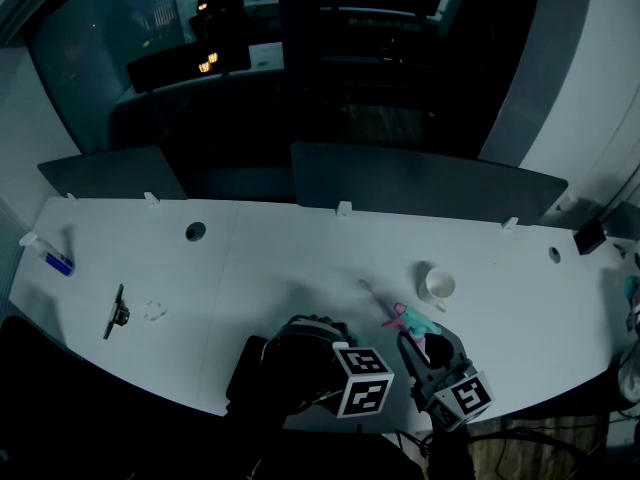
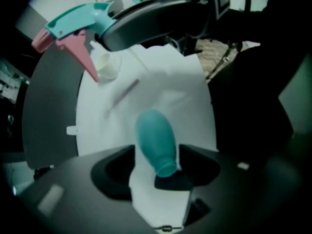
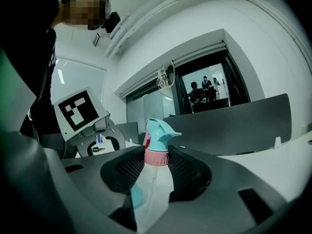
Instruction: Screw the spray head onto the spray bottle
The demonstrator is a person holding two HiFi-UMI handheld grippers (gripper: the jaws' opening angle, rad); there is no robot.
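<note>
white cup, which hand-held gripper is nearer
Right. The right hand-held gripper is just short of the white cup, toward the person; the left hand-held gripper is farther off, to its left.

In the head view the left hand-held gripper (image 2: 155,168) hides the teal plastic spray bottle (image 2: 155,140) completely. In the left gripper view the collar of the teal-and-pink plastic spray head (image 2: 78,21) is hidden behind the right hand-held gripper (image 3: 156,162). A small dark object (image 1: 117,313) on the white worktop (image 1: 280,258) is too small to identify.

No readable text, labels, brands or numbers on anything in view.
</note>
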